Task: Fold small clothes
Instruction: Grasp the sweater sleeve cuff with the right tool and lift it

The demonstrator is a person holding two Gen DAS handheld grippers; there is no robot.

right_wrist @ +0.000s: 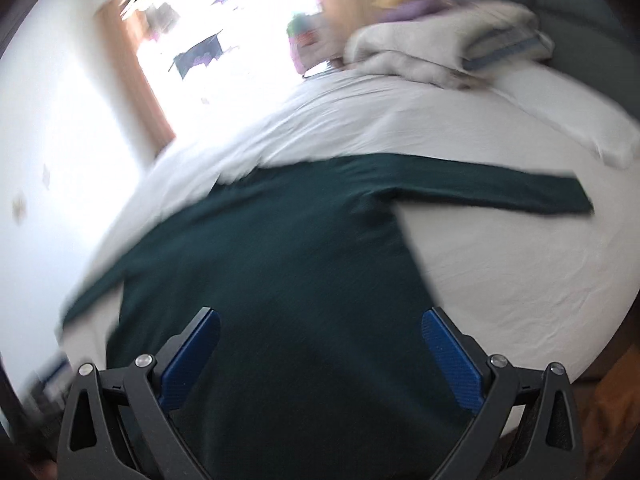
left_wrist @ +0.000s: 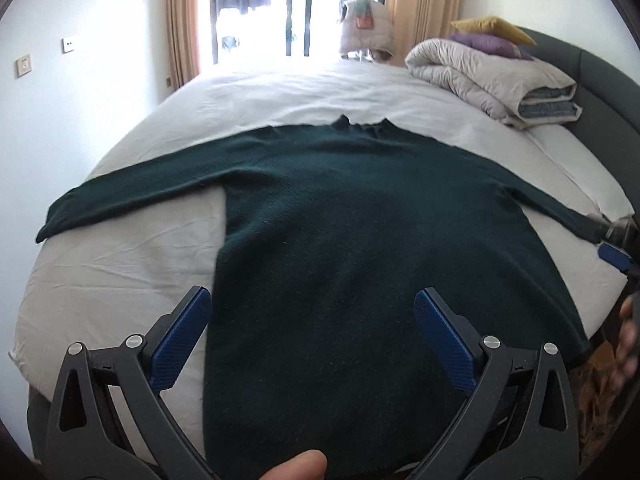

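Note:
A dark green long-sleeved sweater [left_wrist: 340,220] lies flat on the white bed sheet [left_wrist: 120,260], collar away from me, both sleeves spread out sideways. My left gripper [left_wrist: 312,300] is open and empty above the sweater's lower body. My right gripper [right_wrist: 320,320] is open and empty above the lower body of the sweater [right_wrist: 280,260]; that view is blurred. In the left wrist view the right gripper [left_wrist: 616,248] shows at the far right edge, by the right sleeve's cuff.
A folded grey duvet [left_wrist: 492,76] with purple and yellow pillows [left_wrist: 492,36] sits at the bed's far right by the dark headboard [left_wrist: 592,76]. A bright window with beige curtains [left_wrist: 184,20] is beyond the bed. A white wall is on the left.

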